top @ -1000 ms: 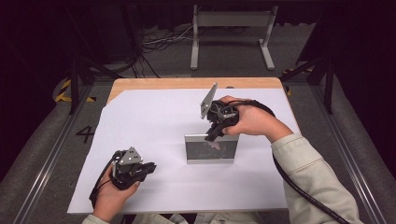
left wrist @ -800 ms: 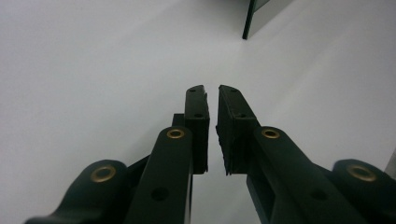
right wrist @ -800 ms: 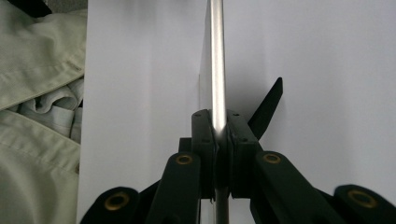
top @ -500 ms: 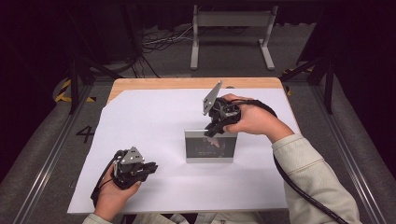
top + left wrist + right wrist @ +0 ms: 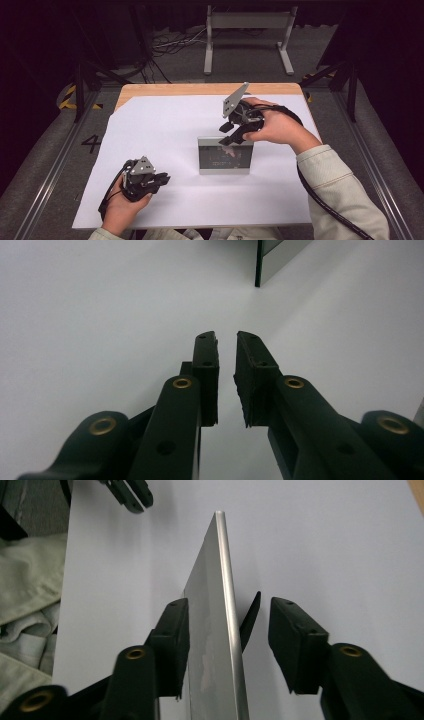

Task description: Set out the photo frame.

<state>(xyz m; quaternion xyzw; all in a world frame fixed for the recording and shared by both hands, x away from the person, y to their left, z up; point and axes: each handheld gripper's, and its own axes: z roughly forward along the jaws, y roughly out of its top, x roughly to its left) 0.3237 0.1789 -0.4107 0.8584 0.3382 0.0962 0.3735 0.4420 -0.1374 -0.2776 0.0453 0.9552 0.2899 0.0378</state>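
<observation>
With the right gripper (image 5: 227, 645) just opening astride the upright mirror (image 5: 224, 156), lift straight up (left gripper (image 5: 227, 377) barely parted, empty)

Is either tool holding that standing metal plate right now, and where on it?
Neither. The right tool straddles the top edge of the upright metal plate, its jaws just opened and one pad clear of it. The left tool is empty.
</observation>
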